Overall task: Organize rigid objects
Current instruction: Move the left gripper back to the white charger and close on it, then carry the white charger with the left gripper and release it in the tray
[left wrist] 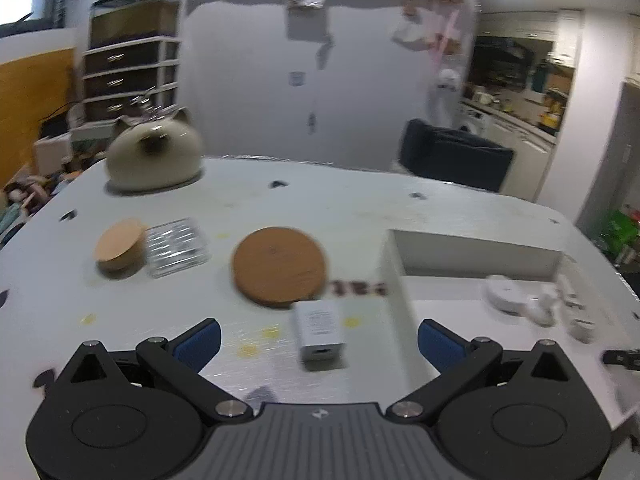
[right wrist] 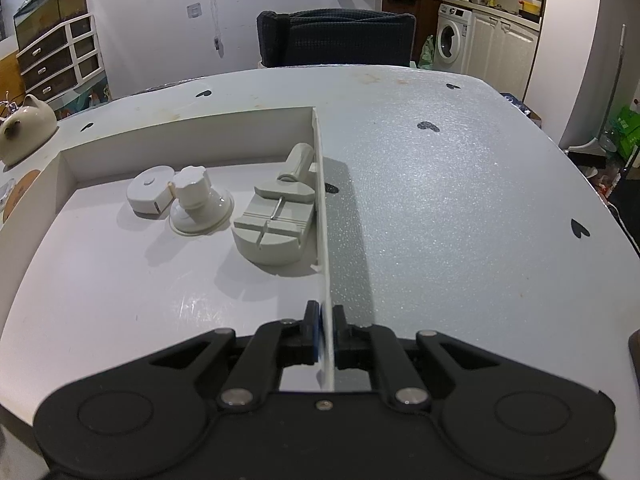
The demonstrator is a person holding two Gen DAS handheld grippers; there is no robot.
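Note:
My left gripper (left wrist: pixel 319 339) is open and empty, just above a white charger block (left wrist: pixel 320 334) that lies on the table between its fingers. Beyond it lie a round wooden coaster (left wrist: pixel 279 266), a clear plastic case (left wrist: pixel 176 247) and a wooden-lidded jar (left wrist: pixel 119 249). A white shallow box (left wrist: pixel 394 264) stands to the right. My right gripper (right wrist: pixel 326 314) is shut on the box's right wall (right wrist: pixel 322 208). Inside the box lie a white round tape measure (right wrist: pixel 149 193), a suction-cup knob (right wrist: pixel 197 204) and a grey watch-tool block (right wrist: pixel 276 220).
A cat-shaped ceramic pot (left wrist: pixel 154 154) stands at the table's far left. A dark chair (right wrist: pixel 336 38) stands behind the table's far edge. The grey table top (right wrist: pixel 460 208) stretches right of the box. A drawer unit (left wrist: pixel 130 72) stands against the wall.

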